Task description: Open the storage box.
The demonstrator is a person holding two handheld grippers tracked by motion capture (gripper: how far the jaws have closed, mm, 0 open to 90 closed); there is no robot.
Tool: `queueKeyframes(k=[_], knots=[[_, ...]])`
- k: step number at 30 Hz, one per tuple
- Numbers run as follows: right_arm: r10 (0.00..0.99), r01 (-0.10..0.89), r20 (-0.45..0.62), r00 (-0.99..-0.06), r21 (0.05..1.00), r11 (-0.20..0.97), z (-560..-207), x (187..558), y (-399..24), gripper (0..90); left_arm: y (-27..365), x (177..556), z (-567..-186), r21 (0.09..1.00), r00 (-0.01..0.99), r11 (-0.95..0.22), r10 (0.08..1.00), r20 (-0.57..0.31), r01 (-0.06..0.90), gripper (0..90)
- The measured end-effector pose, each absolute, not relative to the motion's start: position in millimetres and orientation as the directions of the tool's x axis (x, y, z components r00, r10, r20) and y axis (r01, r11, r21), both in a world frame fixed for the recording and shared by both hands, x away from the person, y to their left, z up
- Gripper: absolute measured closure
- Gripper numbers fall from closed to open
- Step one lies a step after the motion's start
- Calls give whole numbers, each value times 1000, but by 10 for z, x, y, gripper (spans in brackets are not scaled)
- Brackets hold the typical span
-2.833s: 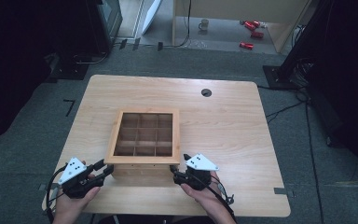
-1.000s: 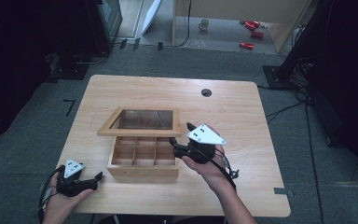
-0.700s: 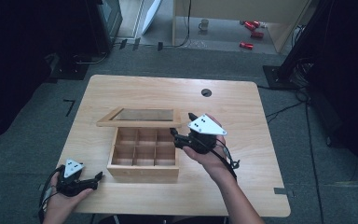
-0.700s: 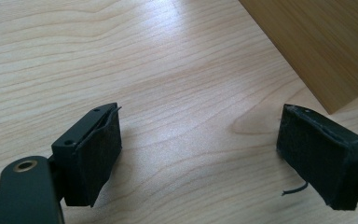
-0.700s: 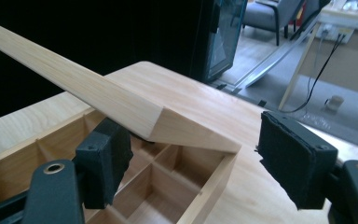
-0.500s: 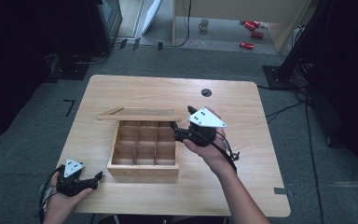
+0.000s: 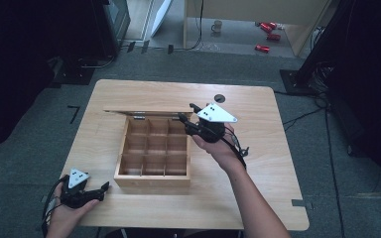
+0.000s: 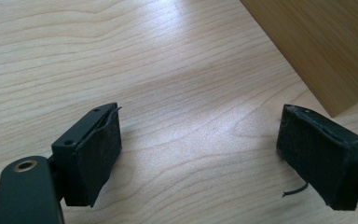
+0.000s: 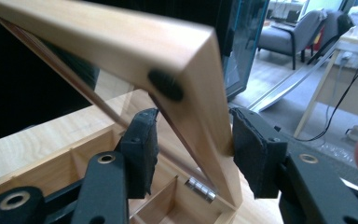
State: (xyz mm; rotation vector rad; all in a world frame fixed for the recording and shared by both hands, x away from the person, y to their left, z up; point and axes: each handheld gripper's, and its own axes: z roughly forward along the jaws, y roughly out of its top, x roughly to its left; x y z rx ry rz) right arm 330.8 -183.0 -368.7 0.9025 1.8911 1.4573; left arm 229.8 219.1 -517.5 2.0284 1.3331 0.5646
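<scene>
A wooden box (image 7: 151, 179) with several compartments stands mid-table, and its glass-paned lid (image 7: 144, 111) is swung up on the far hinges, seen almost edge-on. My right gripper (image 7: 186, 115) is at the lid's right end. In the right gripper view the lid's side rail (image 9: 205, 93) passes between the jaws of the right gripper (image 9: 193, 144), which have just been closing. One pad (image 9: 254, 154) touches the rail's outer face and the other stands slightly off it. My left gripper (image 7: 103, 191) rests open at the table's front left, nothing between its pads (image 8: 98, 154).
A corner of the box (image 8: 317, 42) lies just ahead of my left gripper. The table (image 7: 258, 148) has a cable hole (image 7: 220, 98) near its far edge. Beyond the table are a dark cabinet, a desk leg, cables and red items on the floor.
The lid has swung from shut to nearly upright. My right gripper followed it up and toward the far side of the box. My left gripper drew back to the front left and stayed there.
</scene>
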Motion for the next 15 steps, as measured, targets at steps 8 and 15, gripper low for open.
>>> queueKeyframes(k=[8, 15], knots=[[804, 195, -32, -594, 963, 183, -3808, 3528, -1821, 534, 2193, 2303, -5175, 711, 391, -275, 920, 0, 647, 140], [811, 225, 29, -584, 966, 127, -3849, 3735, -1823, 525, 2199, 2310, -5173, 712, 393, -273, 919, -5, 647, 140]])
